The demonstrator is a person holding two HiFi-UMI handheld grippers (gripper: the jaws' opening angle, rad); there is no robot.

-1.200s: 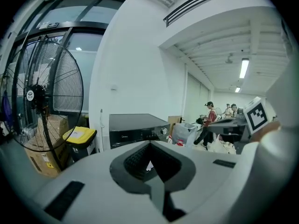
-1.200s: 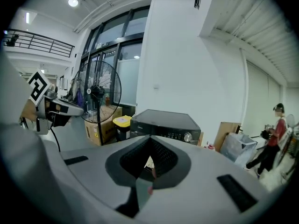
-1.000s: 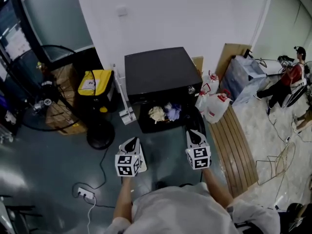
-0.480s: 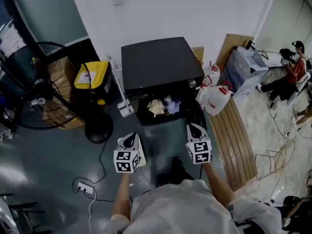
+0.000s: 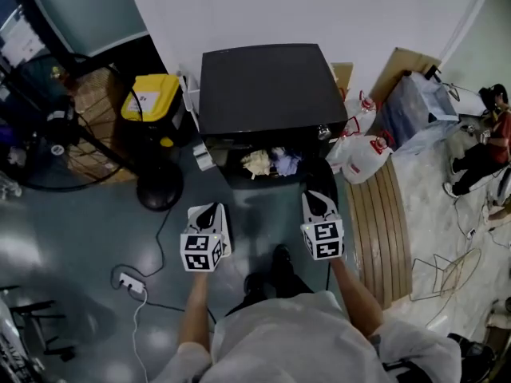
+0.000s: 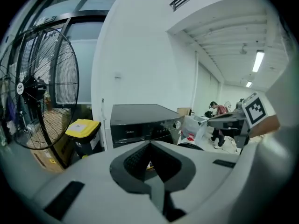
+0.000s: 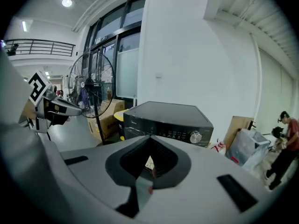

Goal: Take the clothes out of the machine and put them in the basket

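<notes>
A black front-loading washing machine (image 5: 271,86) stands against the white wall. In the dark opening at its front lie a cream garment (image 5: 257,163) and a bluish one (image 5: 285,162). The round door (image 5: 319,186) hangs open to the right. My left gripper (image 5: 210,214) and right gripper (image 5: 317,202) are side by side over the grey floor, a short way before the machine, both shut and empty. In the left gripper view the machine (image 6: 140,120) lies ahead beyond the closed jaws. The right gripper view shows the control panel and knob (image 7: 195,137).
A yellow-lidded bin (image 5: 152,102) stands left of the machine, a big standing fan (image 5: 48,126) with its round base (image 5: 160,190) further left. A power strip (image 5: 128,282) and cable lie on the floor. White jugs (image 5: 363,154) and wooden boards (image 5: 383,230) are on the right, a person (image 5: 491,142) beyond.
Both grippers have come forward and a little lower towards the machine, which now sits nearer and more centred. Both stay shut.
</notes>
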